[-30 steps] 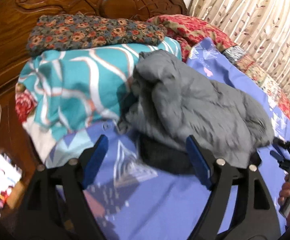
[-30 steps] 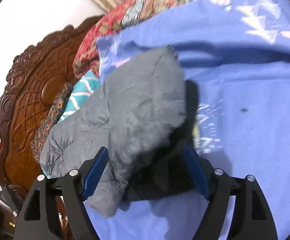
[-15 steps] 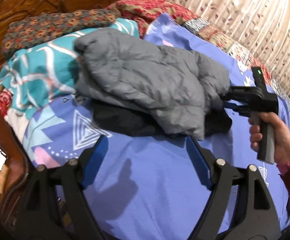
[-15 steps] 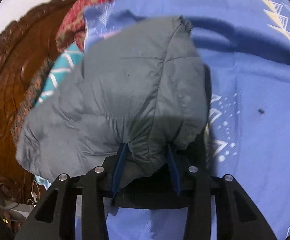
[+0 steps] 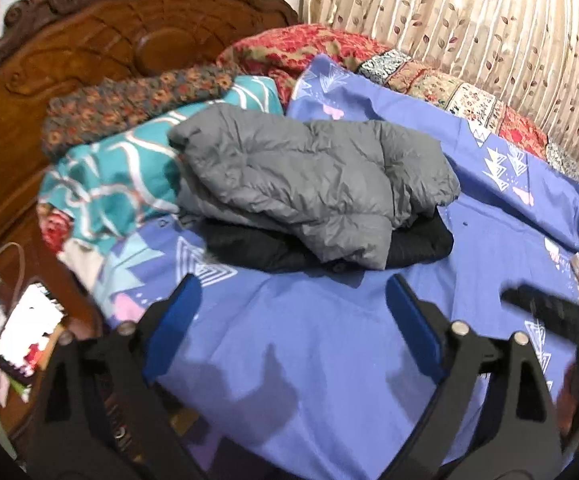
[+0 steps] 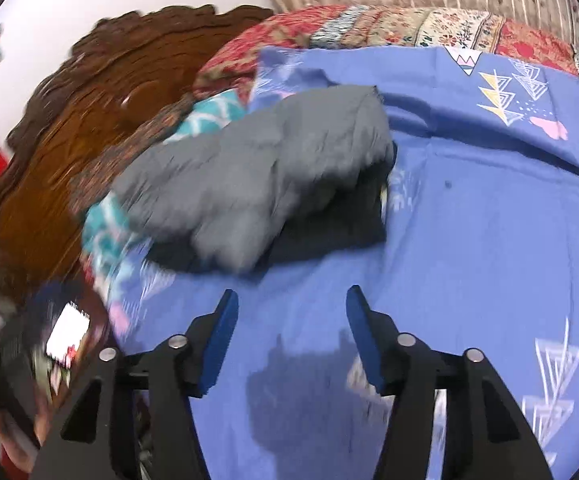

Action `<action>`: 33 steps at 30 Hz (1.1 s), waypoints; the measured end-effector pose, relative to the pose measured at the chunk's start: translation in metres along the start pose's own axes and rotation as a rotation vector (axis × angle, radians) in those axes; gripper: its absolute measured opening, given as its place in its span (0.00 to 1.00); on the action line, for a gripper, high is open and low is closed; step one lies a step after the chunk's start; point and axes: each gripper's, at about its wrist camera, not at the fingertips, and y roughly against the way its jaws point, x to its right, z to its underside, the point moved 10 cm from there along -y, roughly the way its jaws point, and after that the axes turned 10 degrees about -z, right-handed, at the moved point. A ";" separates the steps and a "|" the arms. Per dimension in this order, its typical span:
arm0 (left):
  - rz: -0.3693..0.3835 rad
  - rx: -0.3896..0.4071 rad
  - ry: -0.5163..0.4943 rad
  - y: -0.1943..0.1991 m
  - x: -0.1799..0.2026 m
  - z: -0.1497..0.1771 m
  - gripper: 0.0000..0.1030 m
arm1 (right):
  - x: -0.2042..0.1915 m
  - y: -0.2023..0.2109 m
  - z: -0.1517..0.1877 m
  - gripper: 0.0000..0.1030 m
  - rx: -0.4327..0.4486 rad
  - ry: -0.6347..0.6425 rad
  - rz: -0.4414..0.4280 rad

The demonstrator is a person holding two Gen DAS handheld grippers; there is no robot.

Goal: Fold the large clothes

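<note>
A grey puffy jacket with a black lining lies folded in a bundle on the blue patterned bedsheet, leaning on the teal pillow. It also shows in the right wrist view, blurred. My left gripper is open and empty, a little short of the jacket. My right gripper is open and empty, also back from the jacket; it appears as a dark blur in the left wrist view.
A teal patterned pillow and a floral pillow lean on the carved wooden headboard. A red patterned quilt lies along the curtain side. A lit phone sits by the bed's left edge.
My right gripper let go of the jacket, opened and pulled back. My left gripper drew back too. The jacket has settled on the sheet.
</note>
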 end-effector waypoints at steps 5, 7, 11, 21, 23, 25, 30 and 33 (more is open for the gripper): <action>-0.043 0.025 -0.037 0.029 0.001 0.014 0.89 | -0.026 0.026 0.050 0.83 0.005 0.022 -0.014; -0.053 0.033 -0.054 0.039 0.004 0.018 0.90 | -0.034 0.037 0.065 0.84 0.013 0.032 -0.017; -0.067 0.058 -0.069 0.056 0.008 0.022 0.94 | -0.044 0.051 0.079 0.85 0.034 0.049 -0.014; -0.093 0.061 -0.098 0.074 0.023 0.037 0.94 | -0.049 0.075 0.103 0.87 0.070 0.040 -0.004; -0.087 0.049 -0.100 0.074 0.025 0.042 0.94 | -0.049 0.078 0.108 0.89 0.069 0.038 -0.005; -0.082 0.037 -0.100 0.074 0.027 0.046 0.94 | -0.049 0.078 0.113 0.91 0.061 0.034 -0.003; -0.082 0.005 -0.121 0.069 0.034 0.058 0.94 | -0.042 0.077 0.119 0.92 0.052 -0.002 0.005; -0.093 -0.001 -0.130 0.067 0.035 0.063 0.94 | -0.037 0.077 0.121 0.93 0.051 -0.020 0.007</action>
